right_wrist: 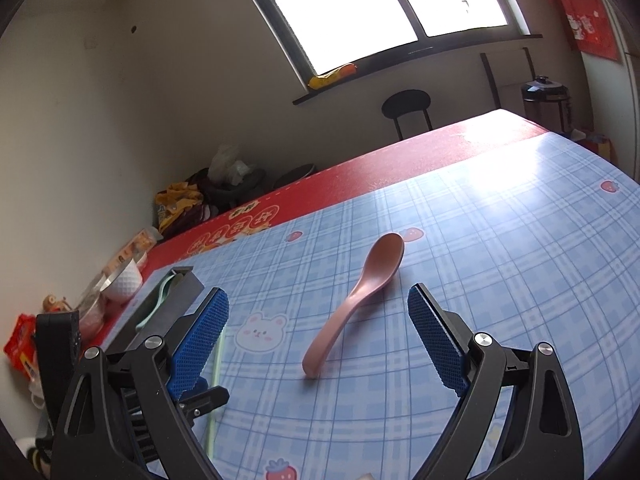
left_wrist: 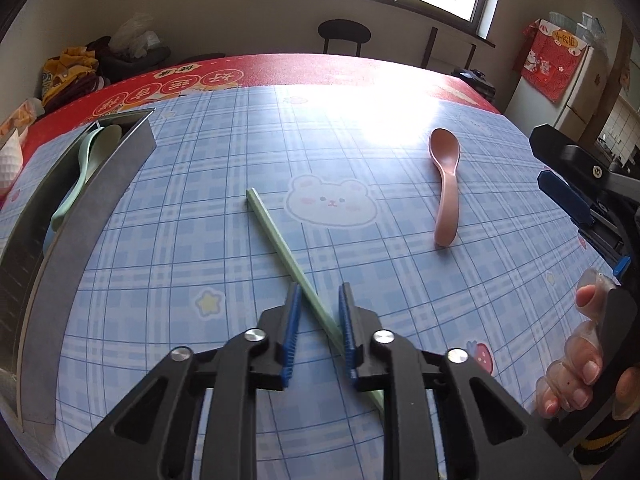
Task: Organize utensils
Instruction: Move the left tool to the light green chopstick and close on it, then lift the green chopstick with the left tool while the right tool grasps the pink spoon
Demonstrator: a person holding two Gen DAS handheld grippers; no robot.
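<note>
A pale green chopstick [left_wrist: 276,236] lies diagonally on the blue plaid tablecloth [left_wrist: 208,248]. My left gripper [left_wrist: 320,300] is open, its blue pads on either side of the chopstick's near part, not clamped. A pink spoon [left_wrist: 446,184] lies to the right, bowl away from me. In the right wrist view my right gripper [right_wrist: 316,308] is wide open just above the pink spoon [right_wrist: 356,300], with its handle between the fingers. The chopstick [right_wrist: 218,360] shows beside its left finger. A steel utensil box [left_wrist: 80,208] at the left holds a green spoon [left_wrist: 86,160].
A white cup [right_wrist: 122,282] and snack packets [right_wrist: 22,344] sit at the table's left edge beyond the steel box [right_wrist: 160,312]. A black chair [left_wrist: 344,36] stands behind the table under the window. A fridge [left_wrist: 576,92] is at the right.
</note>
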